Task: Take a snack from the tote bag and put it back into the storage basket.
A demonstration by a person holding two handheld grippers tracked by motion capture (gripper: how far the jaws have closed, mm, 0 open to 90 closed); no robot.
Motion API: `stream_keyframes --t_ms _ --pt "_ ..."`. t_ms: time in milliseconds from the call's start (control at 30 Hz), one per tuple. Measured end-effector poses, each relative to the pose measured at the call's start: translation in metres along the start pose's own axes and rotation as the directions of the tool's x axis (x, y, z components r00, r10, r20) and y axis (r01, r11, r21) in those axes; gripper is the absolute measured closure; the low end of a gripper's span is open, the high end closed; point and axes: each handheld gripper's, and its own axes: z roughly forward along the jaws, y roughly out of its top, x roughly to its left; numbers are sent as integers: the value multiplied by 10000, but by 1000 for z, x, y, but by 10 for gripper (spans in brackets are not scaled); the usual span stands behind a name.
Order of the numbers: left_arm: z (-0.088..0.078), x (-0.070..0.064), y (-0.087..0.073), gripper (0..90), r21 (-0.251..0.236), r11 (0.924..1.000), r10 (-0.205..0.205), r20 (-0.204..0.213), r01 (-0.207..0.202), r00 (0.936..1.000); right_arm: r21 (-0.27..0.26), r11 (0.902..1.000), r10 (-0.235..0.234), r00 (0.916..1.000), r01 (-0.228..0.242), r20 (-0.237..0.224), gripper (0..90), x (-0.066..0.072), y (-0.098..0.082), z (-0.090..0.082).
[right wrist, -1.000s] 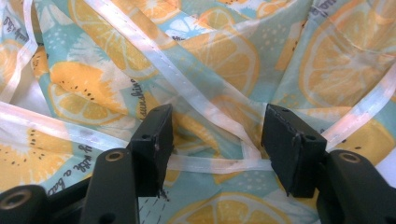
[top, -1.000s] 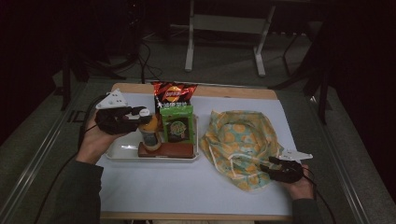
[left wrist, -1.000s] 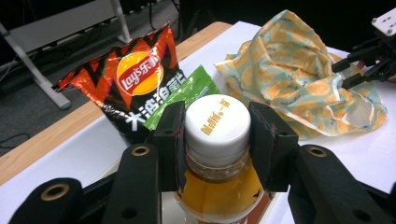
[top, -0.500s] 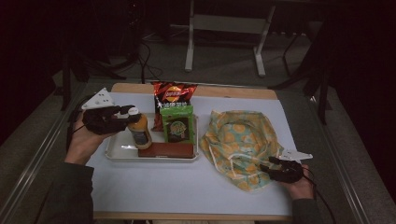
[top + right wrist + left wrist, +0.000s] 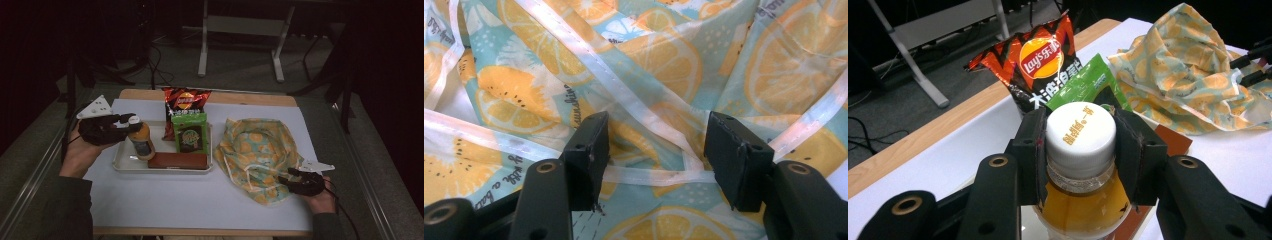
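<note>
**Bottle lifted at the neck over a crowded tray**

A dark room with metal stands lay beyond the bench (image 5: 200,210), which was covered by one pale sheet. Largest on it was one orange-patterned cloth bag (image 5: 260,150), crumpled at the right. Left of it sat one white tray (image 5: 122,162) carrying one green packet (image 5: 189,132) and one brown bar (image 5: 177,160); one red crisp bag (image 5: 186,100) leaned at its far edge.

The left gripper (image 5: 122,125) had its fingers (image 5: 1029,150) about half closed on the neck of the one juice bottle (image 5: 141,142), just under its white cap (image 5: 1079,134), at the tray's left end; the bottle tilted slightly. The right gripper (image 5: 292,179) rested at the bag's near right edge, fingers (image 5: 586,150) open, a white strap (image 5: 654,176) lying between them, not pinched.

The grip sat high, so the heavy bottle might swing or slip, and could knock the green packet. The bag's mouth looked collapsed, so the unheld strap might not keep it open.
</note>
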Motion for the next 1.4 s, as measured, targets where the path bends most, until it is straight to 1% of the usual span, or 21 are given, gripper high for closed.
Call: stream_keyframes --t_ms 233,333,567,800,1033,1067,1167,1267,1400 --pt "-5 5 -5 584 -39 10000 -69 -17 69 10000 14 10000 -2 10000 1 16 432 0 0 0" --pt "-7 8 -10 584 10 9999 -128 -110 129 9999 17 10000 -6 10000 6 15 432 0 0 0" --pt "-8 13 -17 584 76 9997 -234 -257 236 9994 -1 10000 -6 10000 6 12 432 0 0 0" --pt "-7 17 -25 584 140 9993 -357 -257 361 9990 3 10000 0 10000 0 11 432 0 0 0" --pt "-2 18 -34 584 243 9989 -403 -81 405 9992 14 10000 24 10000 -24 2 431 0 0 0" --pt "0 18 -37 584 213 9988 -434 39 433 9991 5 10000 15 10000 -15 2 431 0 0 0" --pt "4 18 -42 584 213 9988 -447 186 443 9988 13 10000 12 10000 -12 6 431 0 0 0" --pt "7 16 -45 584 317 9989 -359 123 355 9993 15 10000 3 10000 -3 6 431 0 0 0" --pt "11 14 -49 585 476 9986 -252 248 240 9994 14 10000 5 10000 -5 4 431 0 0 0"
